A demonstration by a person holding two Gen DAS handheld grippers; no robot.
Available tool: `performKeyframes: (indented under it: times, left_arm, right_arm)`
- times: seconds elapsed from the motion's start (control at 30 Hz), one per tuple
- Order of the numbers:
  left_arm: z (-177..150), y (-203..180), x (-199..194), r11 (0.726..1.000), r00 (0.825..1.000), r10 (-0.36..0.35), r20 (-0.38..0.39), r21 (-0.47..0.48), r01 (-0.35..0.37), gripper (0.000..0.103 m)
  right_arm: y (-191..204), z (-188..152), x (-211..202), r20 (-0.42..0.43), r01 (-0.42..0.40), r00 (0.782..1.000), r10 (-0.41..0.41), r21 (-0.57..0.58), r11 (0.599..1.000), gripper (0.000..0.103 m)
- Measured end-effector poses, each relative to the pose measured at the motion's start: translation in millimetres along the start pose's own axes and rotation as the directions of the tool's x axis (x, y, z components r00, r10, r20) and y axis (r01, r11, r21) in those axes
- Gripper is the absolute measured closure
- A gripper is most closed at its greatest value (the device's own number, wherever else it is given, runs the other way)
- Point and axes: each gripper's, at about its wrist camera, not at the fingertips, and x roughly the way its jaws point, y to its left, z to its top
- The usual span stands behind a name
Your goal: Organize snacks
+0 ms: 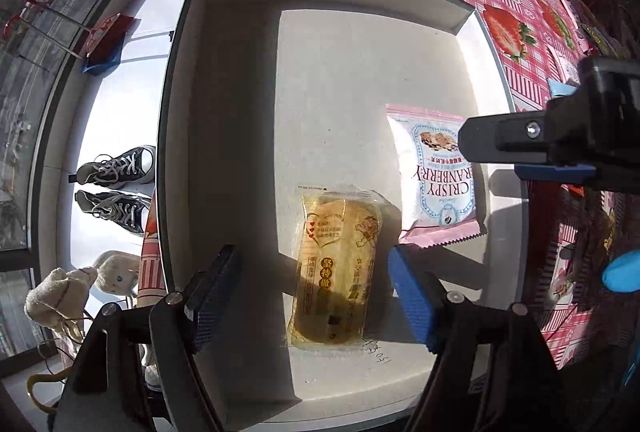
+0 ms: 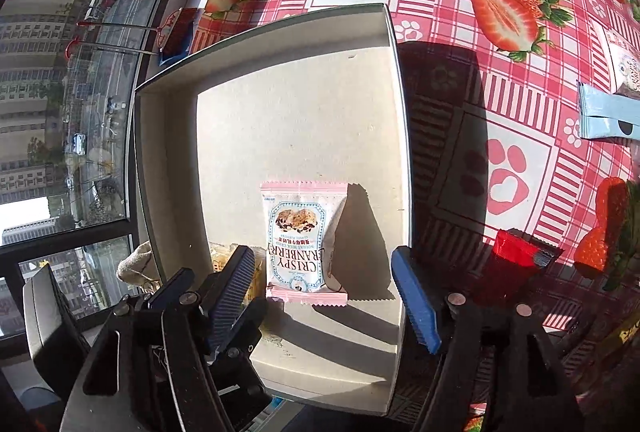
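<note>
Both my grippers are spread wide right now, nothing pinched in either one. Left gripper (image 1: 316,296) hangs low with its blue ribbed pads (image 1: 414,296) well apart, pointing down and forward. Right gripper (image 2: 324,296) is in the same pose, jaws parted, fingers angled outward. In the left wrist view my right gripper (image 1: 560,139) reaches in from the right edge, side-on. In the right wrist view, part of my left gripper sits just beside my right one's left finger (image 2: 230,292).
</note>
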Motion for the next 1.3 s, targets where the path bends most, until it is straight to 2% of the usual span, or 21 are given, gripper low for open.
performKeyframes:
  times: [0.1, 0.2, 0.27, 0.33, 0.4, 0.43, 0.5, 0.57, 0.63, 0.77, 0.87, 0.93, 1.0, 1.13, 1.23, 1.27, 1.3]
  left_arm:
    - [6, 0, 11, 0.999, 0.999, -0.038, -0.015, 0.037, 0.038, 0.023]
    - [17, -9, 16, 0.990, 1.000, 0.012, 0.011, 0.138, -0.013, 0.024]
    - [24, -13, 18, 0.977, 0.998, 0.054, 0.024, 0.205, -0.058, 0.024]
    - [27, -11, 17, 0.971, 0.998, 0.056, 0.026, 0.230, -0.060, 0.024]
    - [25, -8, 12, 0.967, 0.999, 0.043, 0.017, 0.252, -0.046, 0.024]
    - [22, -9, 7, 0.963, 0.999, 0.044, 0.025, 0.266, -0.049, 0.024]
    - [13, -14, -6, 0.954, 0.999, 0.031, 0.040, 0.298, -0.042, 0.024]
    - [8, -28, -18, 0.945, 0.999, -0.006, 0.050, 0.327, -0.011, 0.024]
    - [8, -47, -26, 0.935, 0.998, -0.036, 0.058, 0.354, 0.013, 0.023]
    - [7, -98, -38, 0.916, 0.994, -0.100, 0.047, 0.394, 0.073, 0.023]
    - [11, -137, -46, 0.906, 0.991, -0.131, 0.041, 0.411, 0.103, 0.023]
    - [16, -162, -46, 0.902, 0.988, -0.150, 0.027, 0.413, 0.126, 0.023]
    - [26, -185, -45, 0.903, 0.989, -0.148, 0.020, 0.411, 0.127, 0.023]
    - [56, -212, -41, 0.921, 0.985, -0.173, 0.010, 0.357, 0.158, 0.023]
    - [82, -223, -35, 0.940, 0.981, -0.191, -0.004, 0.286, 0.185, 0.023]
    - [90, -225, -32, 0.947, 0.980, -0.198, -0.012, 0.257, 0.195, 0.023]
    - [97, -226, -29, 0.953, 0.979, -0.204, -0.020, 0.224, 0.203, 0.023]
  right_arm:
    - [-21, 2, -2, 0.016, 0.014, 1.000, -0.015, 0.088, 0.996, 0.030]
    - [-41, 2, -14, 0.033, 0.059, 0.997, -0.065, 0.151, 0.987, 0.030]
    - [-45, -2, -20, 0.037, 0.000, 0.999, -0.006, 0.175, 0.985, 0.030]
    - [-47, -1, -22, 0.055, -0.024, 0.998, 0.016, 0.163, 0.986, 0.030]
    - [-52, -7, -42, 0.088, 0.004, 0.996, -0.015, 0.131, 0.991, 0.006]
    - [-54, -9, -51, 0.111, 0.018, 0.993, -0.032, 0.122, 0.992, 0.002]
    - [-67, -14, -67, 0.152, 0.047, 0.986, -0.065, 0.121, 0.992, 0.002]
    - [-86, -18, -71, 0.160, 0.106, 0.978, -0.132, 0.163, 0.981, 0.002]
    - [-118, -24, -81, 0.154, 0.160, 0.968, -0.198, 0.230, 0.960, 0.002]
    - [-193, -27, -110, 0.131, 0.215, 0.953, -0.275, 0.349, 0.912, 0.002]
    - [-234, -8, -135, 0.145, 0.268, 0.931, -0.335, 0.353, 0.896, 0.002]
    - [-251, 16, -147, 0.164, 0.306, 0.913, -0.375, 0.333, 0.892, 0.002]
    - [-267, 41, -160, 0.181, 0.321, 0.904, -0.387, 0.309, 0.895, 0.002]
    - [-288, 96, -175, 0.212, 0.364, 0.884, -0.417, 0.247, 0.898, 0.002]
    - [-295, 129, -171, 0.217, 0.400, 0.874, -0.435, 0.190, 0.897, 0.002]
    - [-295, 138, -169, 0.220, 0.415, 0.869, -0.444, 0.166, 0.894, 0.004]
    - [-294, 147, -166, 0.226, 0.434, 0.862, -0.454, 0.138, 0.891, 0.013]
